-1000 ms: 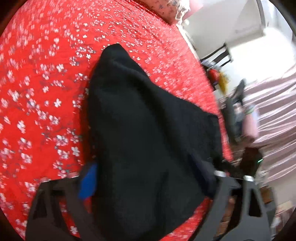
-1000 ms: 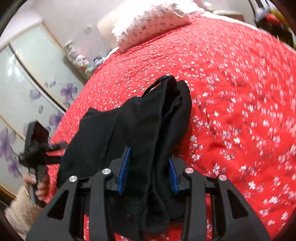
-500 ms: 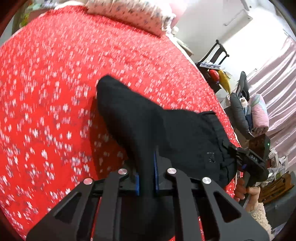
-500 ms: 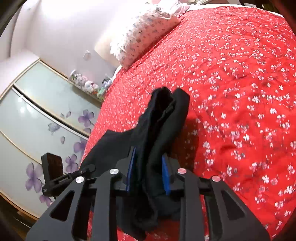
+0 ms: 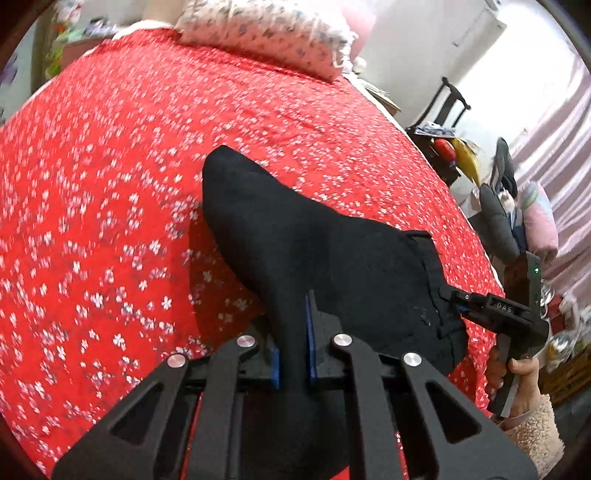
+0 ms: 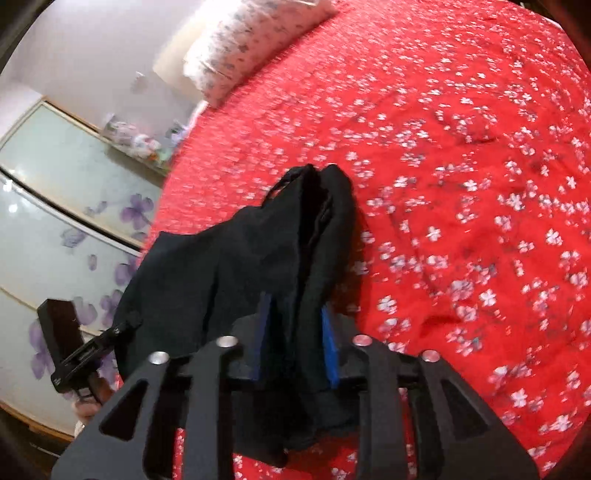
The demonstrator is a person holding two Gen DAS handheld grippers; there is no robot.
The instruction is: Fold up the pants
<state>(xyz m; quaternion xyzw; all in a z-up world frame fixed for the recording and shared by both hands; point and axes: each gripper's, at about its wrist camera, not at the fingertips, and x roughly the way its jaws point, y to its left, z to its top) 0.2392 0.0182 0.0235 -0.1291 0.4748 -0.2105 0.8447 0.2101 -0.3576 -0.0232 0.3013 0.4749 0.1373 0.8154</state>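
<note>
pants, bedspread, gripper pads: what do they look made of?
Pants: matte black, soft thick knit or fleece by the look; they drape and bunch with no shine. Bedspread: red woven fabric, white blossom print, lightly creased; probably cotton. Left gripper pads: blue, matte, likely rubber or foam.

A red floral bedspread [image 5: 110, 184] with a flowered pillow [image 5: 266, 33] beside mirrored wardrobe doors [image 6: 55, 206].

pants [image 5: 314, 258]: 1; grippers: 2, left gripper [image 5: 291, 354], right gripper [image 6: 295, 343]; pillow [image 5: 266, 33]: 1; bedspread [image 5: 110, 184]: 1
</note>
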